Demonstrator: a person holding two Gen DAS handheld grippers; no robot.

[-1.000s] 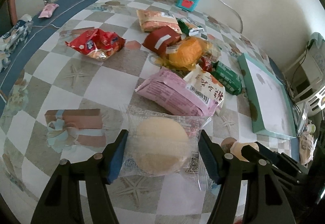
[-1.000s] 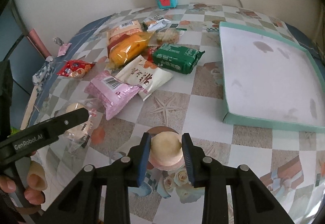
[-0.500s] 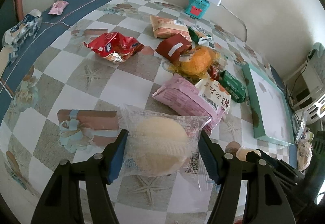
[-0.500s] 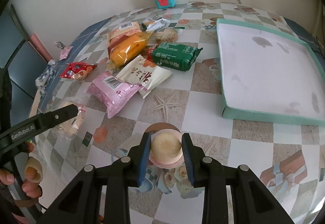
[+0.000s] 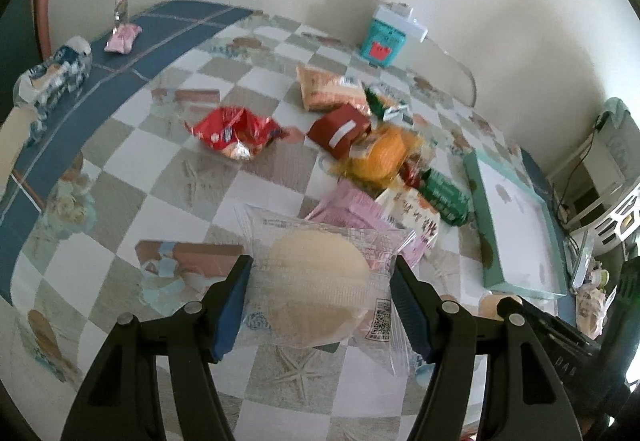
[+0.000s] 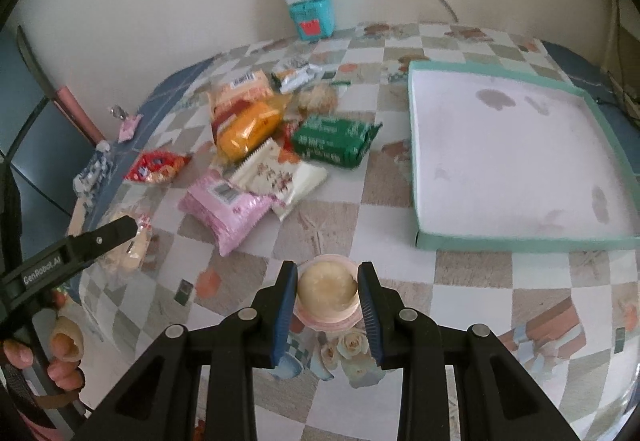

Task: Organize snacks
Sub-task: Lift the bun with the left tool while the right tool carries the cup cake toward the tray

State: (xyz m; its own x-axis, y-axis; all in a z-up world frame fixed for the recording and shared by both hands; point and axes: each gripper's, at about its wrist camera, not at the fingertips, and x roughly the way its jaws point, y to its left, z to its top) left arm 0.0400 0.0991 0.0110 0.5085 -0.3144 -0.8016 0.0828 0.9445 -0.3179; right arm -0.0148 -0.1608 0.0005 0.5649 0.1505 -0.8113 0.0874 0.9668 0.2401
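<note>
Between the left tool's (image 5: pixel 320 305) blue pads a clear-wrapped round cake (image 5: pixel 316 289) is gripped above the table (image 5: pixel 120 181); the right tool (image 6: pixel 328 301) clamps a small pudding cup (image 6: pixel 326 291); ahead, the tray (image 6: pixel 520 241) lies empty, the snack pile (image 6: pixel 272 149) unsorted.

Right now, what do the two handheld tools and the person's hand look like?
Both tools, left and right, are black plastic with blue ribbed pads and silver rivets. The left one carries white "GenRobot.AI" lettering. The hand is bare.
</note>
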